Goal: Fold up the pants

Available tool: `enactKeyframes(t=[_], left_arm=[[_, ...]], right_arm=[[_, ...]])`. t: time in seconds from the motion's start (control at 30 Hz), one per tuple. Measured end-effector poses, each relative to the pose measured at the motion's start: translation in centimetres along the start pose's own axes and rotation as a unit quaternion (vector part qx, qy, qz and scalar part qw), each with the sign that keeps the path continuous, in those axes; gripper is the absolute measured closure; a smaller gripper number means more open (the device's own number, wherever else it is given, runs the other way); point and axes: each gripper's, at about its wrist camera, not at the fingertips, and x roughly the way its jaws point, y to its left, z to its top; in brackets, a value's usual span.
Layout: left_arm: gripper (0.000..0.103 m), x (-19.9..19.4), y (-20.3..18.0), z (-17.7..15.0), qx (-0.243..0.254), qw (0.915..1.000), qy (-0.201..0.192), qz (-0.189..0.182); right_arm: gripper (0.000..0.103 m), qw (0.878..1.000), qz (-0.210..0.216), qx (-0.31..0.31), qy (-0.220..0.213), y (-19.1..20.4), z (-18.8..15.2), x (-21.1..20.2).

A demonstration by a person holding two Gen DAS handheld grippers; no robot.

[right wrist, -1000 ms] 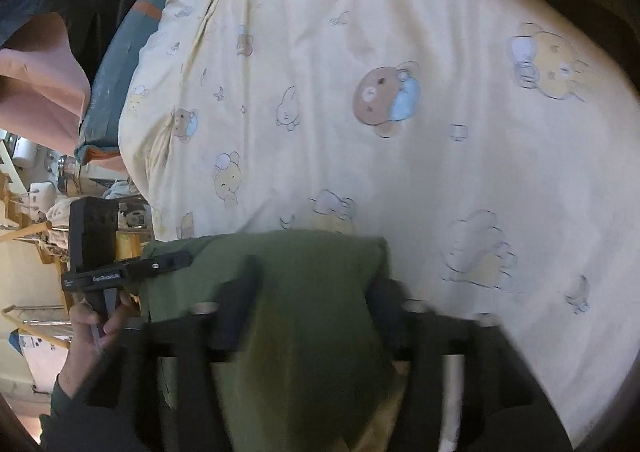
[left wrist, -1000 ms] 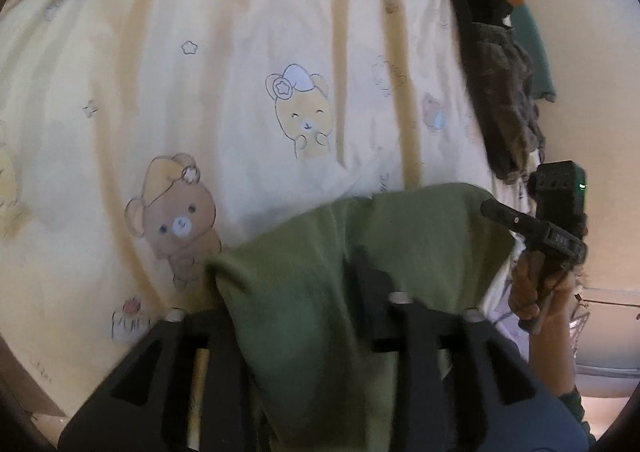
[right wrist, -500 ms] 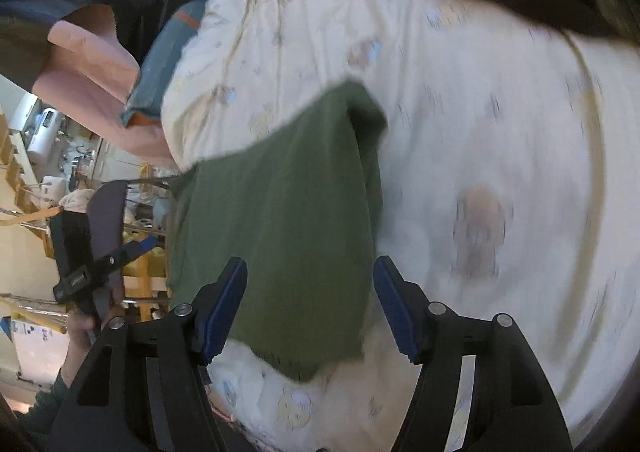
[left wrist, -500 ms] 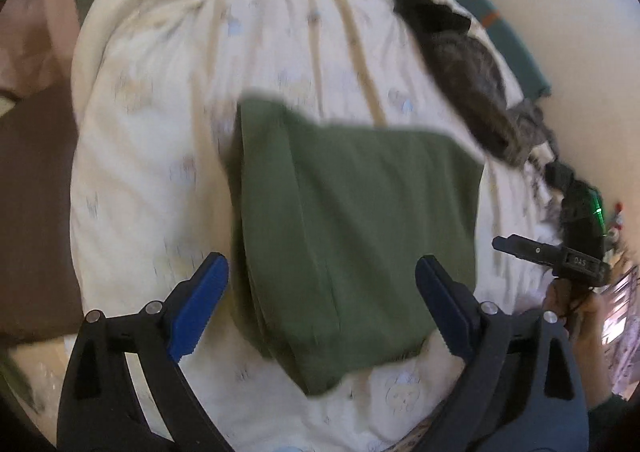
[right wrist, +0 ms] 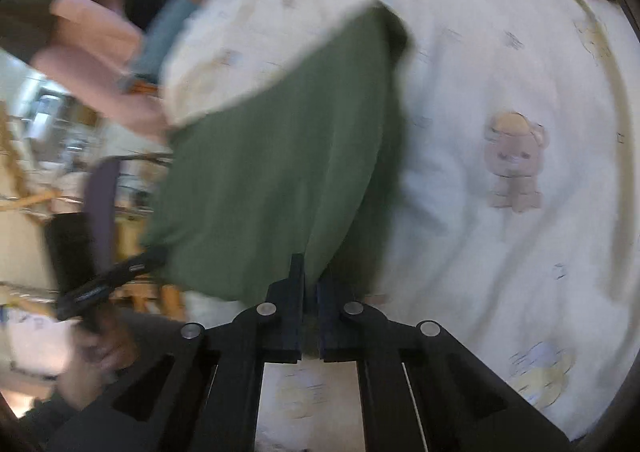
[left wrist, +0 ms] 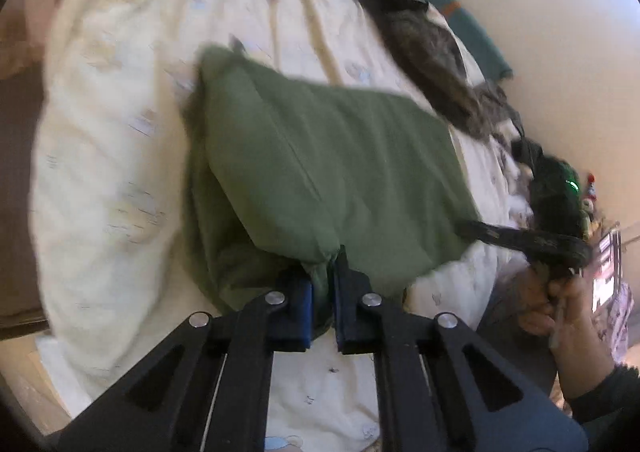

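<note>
The green pants (left wrist: 328, 156) lie folded on the cream bear-print bedspread (left wrist: 112, 140). My left gripper (left wrist: 322, 280) is shut on the near edge of the pants and pinches a fold of green cloth. My right gripper (right wrist: 310, 284) is shut on the other near corner of the pants (right wrist: 288, 156); it also shows at the right of the left wrist view (left wrist: 520, 238). The pants' near edge is lifted off the bed between the two grippers. Both views are motion-blurred.
A dark grey-black pile of clothes (left wrist: 424, 52) lies at the bed's far right by the wall. A teal cloth (left wrist: 468, 28) lies behind it. A pink cloth (right wrist: 92, 56) and a blue one (right wrist: 164, 40) lie at the bed's edge, with room clutter beyond.
One second ago both grippers held the pants; half a second ago both were open above the laid-down pants. Now both have closed on the pants' near edge and lift it.
</note>
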Motion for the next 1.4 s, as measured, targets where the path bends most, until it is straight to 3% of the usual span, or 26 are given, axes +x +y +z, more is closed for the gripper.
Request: enactKeyframes(t=[0.1, 0.17, 0.27, 0.33, 0.37, 0.47, 0.57, 0.6, 0.67, 0.7, 0.73, 0.77, 0.83, 0.9, 1.0, 1.1, 1.13, 1.17, 1.2, 1.23, 1.3, 1.4], left_arm=[[0.098, 0.3, 2.3, -0.2, -0.039, 0.999, 0.02, 0.006], [0.097, 2.1, 2.0, -0.7, -0.022, 0.9981, 0.05, 0.029], [0.094, 4.6, 2.1, -1.6, -0.002, 0.9929, 0.093, 0.074], [0.092, 5.8, 2.4, -1.9, -0.005, 0.9895, 0.11, 0.093], [0.091, 6.5, 2.5, -2.0, -0.007, 0.9872, 0.124, 0.1], [0.082, 5.9, 2.4, -1.6, -0.023, 0.9868, 0.117, 0.11], [0.05, 3.3, 1.7, -1.4, -0.03, 0.9899, 0.085, 0.109], [0.037, 1.7, 1.3, -1.0, -0.025, 0.992, 0.058, 0.109], [0.031, -0.2, 0.7, 0.1, -0.013, 0.9943, 0.022, 0.104], [0.031, -1.1, 0.7, 1.2, -0.016, 0.9945, 0.0, 0.104], [0.031, -1.5, 0.8, 2.2, -0.023, 0.9944, -0.012, 0.102], [0.031, -1.6, 1.2, 3.4, -0.032, 0.9942, -0.022, 0.1], [0.031, -1.3, 2.1, 5.9, -0.053, 0.9928, -0.039, 0.1], [0.031, -0.1, 3.9, 8.7, -0.089, 0.9899, -0.045, 0.1], [0.031, 2.9, 7.3, 12.1, -0.152, 0.9859, -0.032, 0.06], [0.033, 5.9, 8.2, 13.1, -0.161, 0.9861, -0.025, 0.033], [0.04, 6.5, 8.3, 13.1, -0.163, 0.9861, -0.019, 0.028], [0.054, 7.1, 8.3, 13.5, -0.17, 0.9852, -0.014, 0.02], [0.085, 7.8, 8.2, 13.5, -0.172, 0.9851, -0.003, 0.009], [0.089, 8.0, 8.2, 14.0, -0.164, 0.9863, 0.002, 0.023], [0.094, 7.8, 7.8, 13.9, -0.152, 0.9873, -0.007, 0.046], [0.095, 7.8, 8.2, 13.4, -0.16, 0.9862, -0.008, 0.043]], right_arm=[[0.099, 0.999, 0.045, 0.021, -0.008, 0.7, -1.2, -1.2], [0.1, 0.999, 0.013, 0.032, 0.012, 0.1, -2.0, 0.3], [0.099, 0.994, -0.077, 0.047, 0.061, -2.0, -2.6, 3.6], [0.09, 0.989, -0.1, 0.074, 0.085, -3.6, -2.5, 5.0], [0.089, 0.986, -0.114, 0.073, 0.096, -3.9, -2.6, 5.4], [0.086, 0.982, -0.144, 0.072, 0.096, -4.0, -2.4, 5.0], [0.086, 0.985, -0.145, 0.077, 0.048, -3.6, -1.8, 1.7], [0.086, 0.986, -0.149, 0.068, 0.027, -3.2, -1.2, 0.3], [0.082, 0.989, -0.14, 0.049, -0.019, -2.5, 0.4, -2.6], [0.066, 0.99, -0.131, 0.045, -0.04, -2.3, 1.7, -3.7], [0.037, 0.99, -0.118, 0.043, -0.056, -2.1, 2.9, -4.4], [0.026, 0.991, -0.11, 0.044, -0.065, -2.5, 3.9, -5.0], [0.025, 0.991, -0.089, 0.044, -0.085, -2.7, 7.5, -5.0], [0.027, 0.992, -0.085, 0.04, -0.081, -2.4, 10.4, -3.1], [0.033, 0.995, -0.067, 0.05, -0.062, -2.8, 14.3, 0.2], [0.038, 0.996, -0.066, 0.049, -0.031, -4.0, 16.5, 3.1], [0.053, 0.997, -0.059, 0.052, -0.026, -4.3, 16.6, 3.5], [0.062, 0.997, -0.048, 0.052, -0.023, -4.6, 16.0, 3.3], [0.08, 0.998, -0.041, 0.048, -0.014, -4.6, 16.1, 3.8], [0.097, 0.998, -0.043, 0.044, -0.015, -4.6, 16.2, 4.0], [0.101, 0.998, -0.042, 0.04, -0.02, -4.3, 16.5, 4.1], [0.102, 0.997, -0.024, 0.063, -0.048, -4.8, 16.4, 3.3]])
